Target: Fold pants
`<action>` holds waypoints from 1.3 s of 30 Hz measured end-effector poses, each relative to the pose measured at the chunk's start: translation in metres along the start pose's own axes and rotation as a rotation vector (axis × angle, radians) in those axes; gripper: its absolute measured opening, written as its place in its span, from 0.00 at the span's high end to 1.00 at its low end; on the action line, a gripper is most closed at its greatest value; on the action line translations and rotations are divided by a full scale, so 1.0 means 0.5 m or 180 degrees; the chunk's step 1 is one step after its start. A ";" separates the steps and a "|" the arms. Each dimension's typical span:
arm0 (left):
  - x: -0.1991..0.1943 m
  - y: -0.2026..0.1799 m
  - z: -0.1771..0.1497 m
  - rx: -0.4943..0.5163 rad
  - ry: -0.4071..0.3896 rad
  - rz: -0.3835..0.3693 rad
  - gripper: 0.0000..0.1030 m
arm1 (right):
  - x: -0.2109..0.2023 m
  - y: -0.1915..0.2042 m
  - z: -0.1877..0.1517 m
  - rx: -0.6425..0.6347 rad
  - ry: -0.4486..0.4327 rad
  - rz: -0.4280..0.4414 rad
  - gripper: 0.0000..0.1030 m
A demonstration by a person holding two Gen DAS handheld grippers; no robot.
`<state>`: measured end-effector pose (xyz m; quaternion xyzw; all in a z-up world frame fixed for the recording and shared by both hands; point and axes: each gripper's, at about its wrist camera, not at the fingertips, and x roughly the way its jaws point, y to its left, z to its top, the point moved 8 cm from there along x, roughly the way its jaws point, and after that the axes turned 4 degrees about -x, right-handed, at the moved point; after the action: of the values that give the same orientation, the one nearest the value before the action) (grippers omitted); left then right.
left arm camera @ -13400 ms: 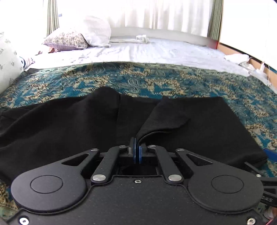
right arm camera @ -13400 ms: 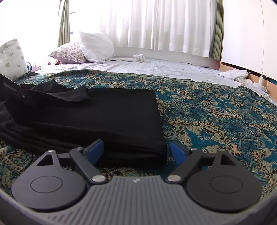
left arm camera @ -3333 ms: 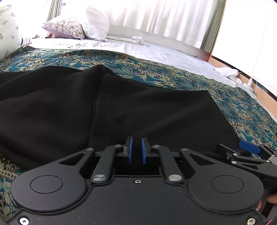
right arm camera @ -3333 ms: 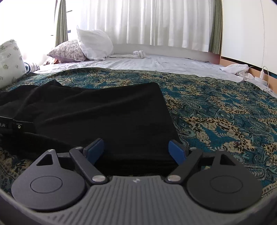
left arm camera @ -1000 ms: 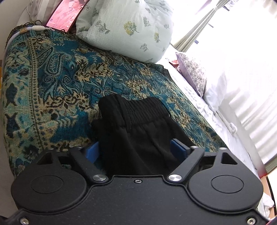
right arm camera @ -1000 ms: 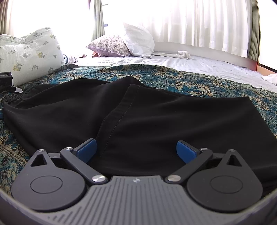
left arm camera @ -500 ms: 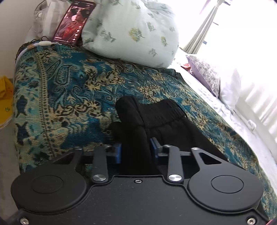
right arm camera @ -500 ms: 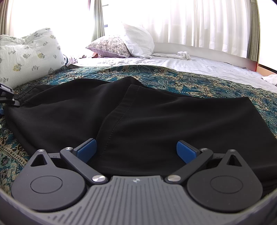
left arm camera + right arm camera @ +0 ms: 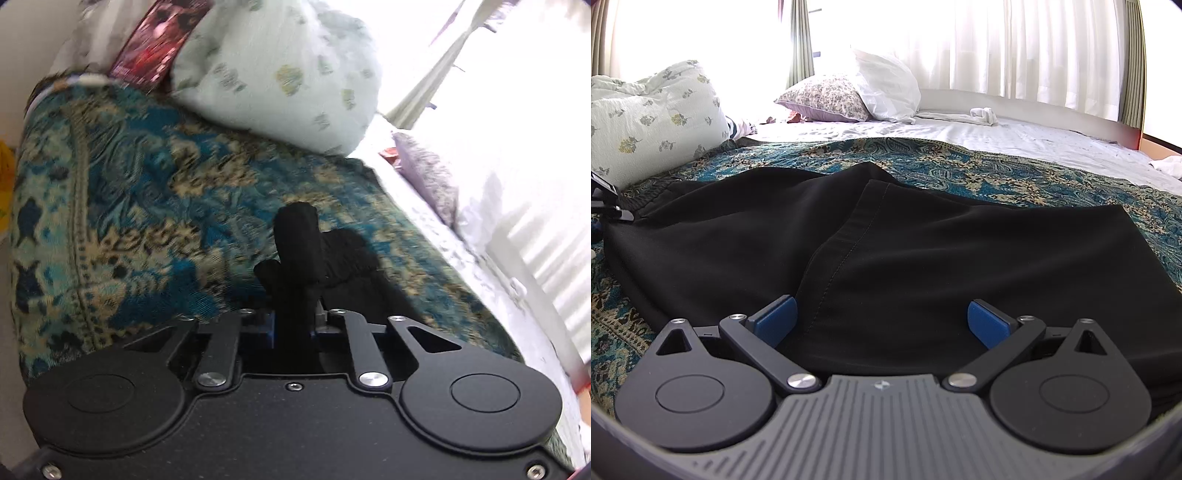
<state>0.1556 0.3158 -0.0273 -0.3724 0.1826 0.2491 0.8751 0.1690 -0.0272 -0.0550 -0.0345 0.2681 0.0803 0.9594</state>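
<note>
**Left gripper pinching the waistband end while the right waited open**

Left gripper [image 9: 293,328], at the lower centre of its own view, was closing its jaws on a bunched ridge of the black pants [image 9: 299,258], with the cloth standing up between the blue pads and already squeezed narrow. That ridge looked like the elastic waistband end, lying near the corner of the patterned bedspread [image 9: 122,206], just below the floral pillow [image 9: 280,74] in the upper middle of the frame.

The right gripper [image 9: 881,319] held its jaws wide apart, with nothing clamped. Its blue fingers [image 9: 774,319] sat low over the near edge of the pants [image 9: 923,251], which spread flat across the bedspread [image 9: 997,177] from the far left of that frame to the far right. A stitched seam ran from the upper middle down toward the gap between the fingers.

The garment's long axis lay across the right-wrist view, waistband at the left edge, folded leg end at the right. The left gripper therefore had the waistband end, and the right was nearer the middle. A fold along that axis would probably mean carrying the waistband rightward over the legs, with the right gripper free to pin or pinch the near edge.
</note>
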 end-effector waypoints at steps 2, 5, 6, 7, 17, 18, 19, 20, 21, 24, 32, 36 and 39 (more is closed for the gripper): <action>-0.032 -0.045 0.007 0.0311 -0.0099 -0.0143 0.88 | -0.001 -0.003 0.002 0.0036 0.0019 0.0040 0.00; -0.093 -0.149 0.005 0.0747 -0.0191 -0.0524 0.89 | -0.012 -0.017 0.016 0.0167 0.0070 0.0160 0.02; -0.115 -0.189 -0.002 0.0863 -0.0205 -0.0680 0.89 | -0.024 -0.026 0.023 0.0270 0.0066 0.0194 0.02; -0.140 -0.232 -0.013 0.0997 -0.0228 -0.0843 0.89 | -0.040 -0.040 0.030 0.0389 0.0037 0.0214 0.02; -0.297 -0.607 -0.402 0.2582 0.0333 -0.2062 0.88 | -0.211 -0.352 0.058 0.1458 -0.0492 -0.0314 0.02; -0.294 -0.618 -0.464 0.2737 0.0490 -0.2067 0.87 | -0.224 -0.380 0.046 0.1525 -0.0496 -0.0385 0.02; -0.287 -0.623 -0.521 0.2884 0.0648 -0.2051 0.87 | -0.236 -0.407 0.031 0.1588 -0.0499 -0.0436 0.02; -0.281 -0.622 -0.579 0.3018 0.0814 -0.2016 0.87 | -0.246 -0.427 0.016 0.1638 -0.0496 -0.0472 0.02; -0.275 -0.618 -0.631 0.3135 0.0995 -0.1970 0.87 | -0.252 -0.442 0.001 0.1679 -0.0476 -0.0495 0.02; -0.279 -0.585 -0.740 0.3302 0.1409 -0.1941 0.82 | -0.253 -0.466 -0.037 0.1732 -0.0370 -0.0471 0.02; -0.388 -0.531 -0.620 0.2952 0.1234 -0.2104 0.53 | -0.227 -0.456 -0.056 0.1831 -0.0368 -0.0284 0.02; -0.402 -0.470 -0.513 0.2611 0.0984 -0.1989 0.52 | -0.204 -0.418 -0.044 0.1734 -0.0360 -0.0082 0.02; -0.377 -0.425 -0.443 0.2501 0.0661 -0.1648 0.50 | -0.176 -0.380 -0.039 0.1602 -0.0269 -0.0025 0.02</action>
<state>0.0952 -0.0325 0.0418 -0.0697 0.2506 -0.1033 0.9600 0.1177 -0.2283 -0.0215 0.2077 0.2392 0.0087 0.9484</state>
